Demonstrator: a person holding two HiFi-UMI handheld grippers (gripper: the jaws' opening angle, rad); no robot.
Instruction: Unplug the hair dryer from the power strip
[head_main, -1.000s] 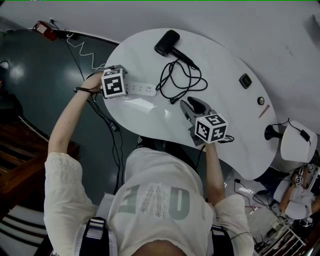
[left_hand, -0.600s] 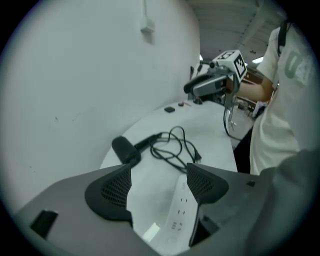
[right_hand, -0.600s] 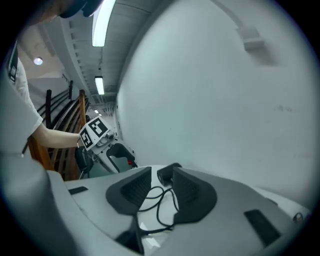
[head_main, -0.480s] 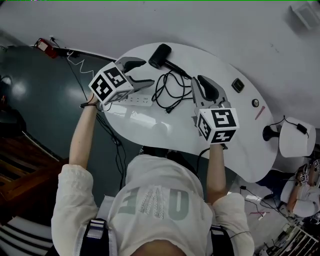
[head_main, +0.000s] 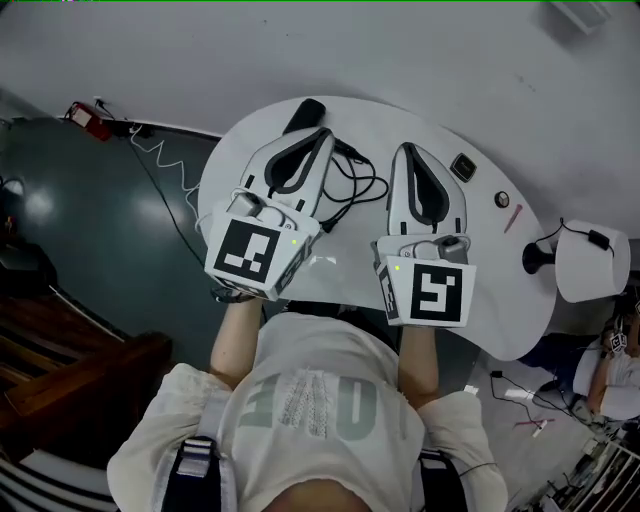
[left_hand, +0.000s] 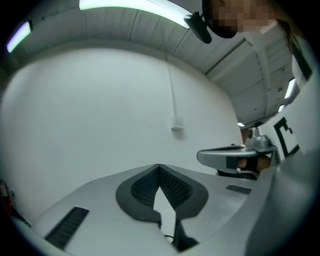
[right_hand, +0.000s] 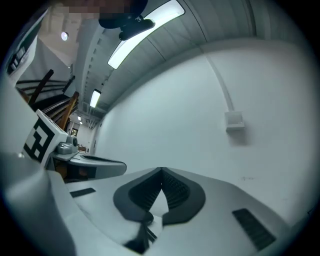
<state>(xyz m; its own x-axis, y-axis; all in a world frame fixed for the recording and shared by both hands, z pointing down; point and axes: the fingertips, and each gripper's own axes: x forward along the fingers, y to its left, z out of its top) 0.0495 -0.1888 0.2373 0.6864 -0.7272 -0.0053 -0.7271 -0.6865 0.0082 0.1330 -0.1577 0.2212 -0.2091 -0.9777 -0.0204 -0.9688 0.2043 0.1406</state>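
I am holding my left gripper (head_main: 321, 134) and right gripper (head_main: 408, 150) level, both having just been closing, jaws now meeting on nothing. The hair dryer (head_main: 303, 114) is lying at the table's (head_main: 505, 300) far edge, its dark barrel slanting far-right to near-left. My left gripper is covering its other end, and I cannot make out the power strip.

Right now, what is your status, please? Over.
Jaws just closed, shut, empty: left gripper, right gripper. Dryer on table, cord beside it. Strip not in sight, likely behind left gripper.
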